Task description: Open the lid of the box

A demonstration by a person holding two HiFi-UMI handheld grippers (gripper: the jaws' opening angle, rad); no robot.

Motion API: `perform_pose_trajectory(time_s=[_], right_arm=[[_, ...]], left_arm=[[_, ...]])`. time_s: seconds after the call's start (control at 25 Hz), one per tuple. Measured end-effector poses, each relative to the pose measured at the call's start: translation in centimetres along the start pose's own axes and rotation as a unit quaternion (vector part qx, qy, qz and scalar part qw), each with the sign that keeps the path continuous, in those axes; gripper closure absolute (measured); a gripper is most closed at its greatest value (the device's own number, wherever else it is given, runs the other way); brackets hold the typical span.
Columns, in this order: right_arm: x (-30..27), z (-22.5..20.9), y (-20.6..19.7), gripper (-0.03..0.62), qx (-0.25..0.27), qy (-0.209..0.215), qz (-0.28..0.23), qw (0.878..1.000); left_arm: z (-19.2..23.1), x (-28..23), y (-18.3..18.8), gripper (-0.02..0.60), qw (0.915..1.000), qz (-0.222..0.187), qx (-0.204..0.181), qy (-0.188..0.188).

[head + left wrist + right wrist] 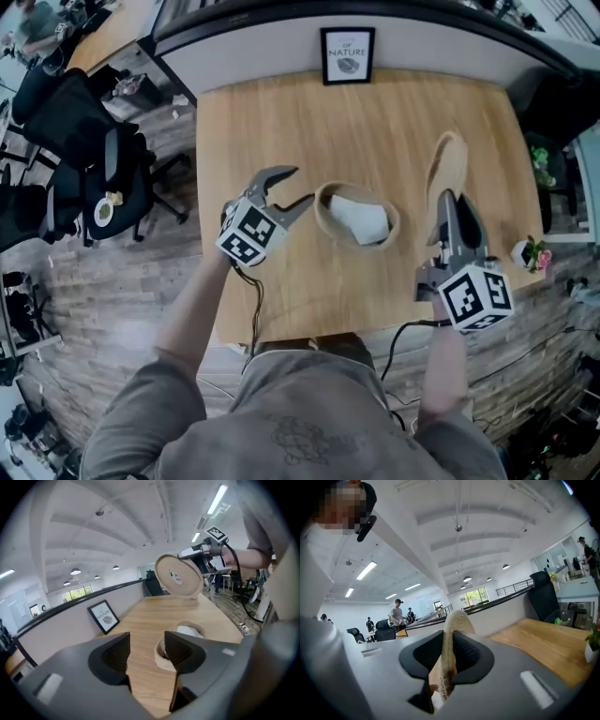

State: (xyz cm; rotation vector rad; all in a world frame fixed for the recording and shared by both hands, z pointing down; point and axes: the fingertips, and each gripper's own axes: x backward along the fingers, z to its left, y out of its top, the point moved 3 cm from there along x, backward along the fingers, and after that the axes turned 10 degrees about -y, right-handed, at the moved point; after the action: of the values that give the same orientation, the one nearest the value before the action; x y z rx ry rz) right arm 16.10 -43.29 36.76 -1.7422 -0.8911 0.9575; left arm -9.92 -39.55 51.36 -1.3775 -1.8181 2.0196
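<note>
table (281, 141): is showing pale wood grain, smooth, with a soft satin sheen.
lid (448, 169): is looking like coiled woven fibre, tan, rough and matt.
box (323, 217): is showing the same rough, matt woven fibre along its rim.
white filling (361, 218): is looking soft and matt; cloth or paper, unclear which.
left gripper (300, 185): is showing smooth, matt dark grey plastic, with ribbed pads (180, 651).
right gripper (450, 202): is showing the same matt plastic, its finely ribbed pads (466, 651) pressing on the lid's coarse edge.
picture frame (348, 54): is looking smooth and black.
floor (122, 281): is showing dull, worn-looking planks.
shirt (319, 422): is looking like grey matt cloth.
</note>
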Motion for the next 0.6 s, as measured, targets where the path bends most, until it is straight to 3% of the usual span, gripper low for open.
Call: perform_pose_trajectory(time_s=[0.08,0.2,0.6], right_arm=[[1.2,1.0,2.2,0.522,0.009,0.01,-0.022,1.0],[3.3,2.8,5.8,0.522,0.025,0.023,-0.06,0.998],[10.2,8.5,13.7,0.52,0.099,0.059,-0.169,0.979]], left_arm=[[0.5,1.8,2.1,0.362,0.9993,-0.002,-0.021,0.032],[0.9,4.9,5.7,0.38,0.9966,-0.036,-0.033,0.066],[-0.2,16.2,15.6,0.457,0.9737,-0.174,0.008,0.147]])
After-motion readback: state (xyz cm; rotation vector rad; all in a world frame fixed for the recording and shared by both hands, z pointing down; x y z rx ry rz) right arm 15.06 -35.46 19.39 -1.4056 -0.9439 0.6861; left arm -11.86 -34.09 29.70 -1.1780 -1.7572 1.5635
